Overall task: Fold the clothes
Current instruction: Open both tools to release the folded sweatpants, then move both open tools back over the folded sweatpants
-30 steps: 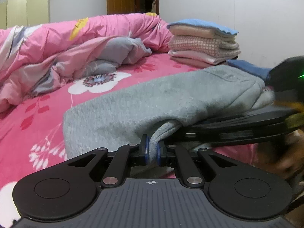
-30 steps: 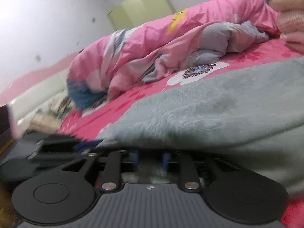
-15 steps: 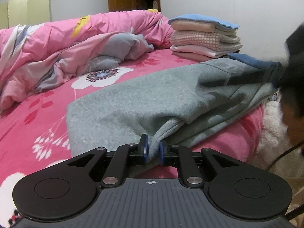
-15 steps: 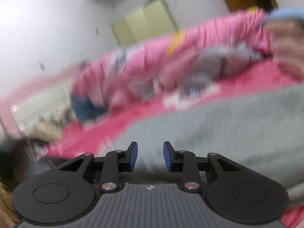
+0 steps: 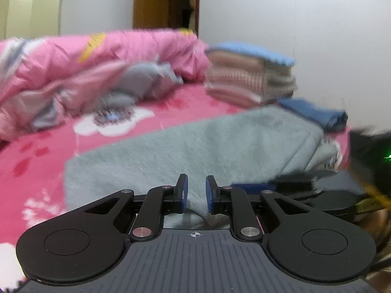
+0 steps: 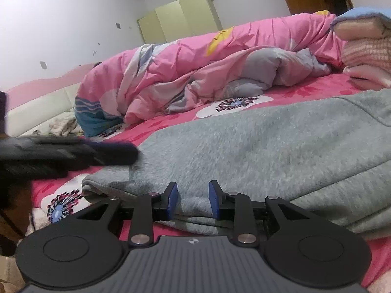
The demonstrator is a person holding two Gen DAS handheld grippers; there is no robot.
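Note:
A grey fleece garment (image 5: 220, 146) lies folded on the pink flowered bed sheet (image 5: 36, 158), near the bed's front edge. In the left wrist view my left gripper (image 5: 196, 194) is open just in front of the garment's near edge; grey cloth shows in the gap, but the pads do not press on it. In the right wrist view my right gripper (image 6: 191, 200) is open at the near edge of the same grey garment (image 6: 268, 146), holding nothing. The left gripper shows there as a blurred black shape (image 6: 73, 151) at the garment's left corner.
A stack of folded clothes (image 5: 249, 78) stands at the back right, with a folded blue item (image 5: 315, 114) in front of it. A bunched pink duvet (image 6: 195, 68) fills the back of the bed. A person stands in the far doorway (image 5: 193, 12).
My left gripper let go of the grey fold it was pinching and drew back a little. My right gripper came out from under the garment's edge and now stands open before it.

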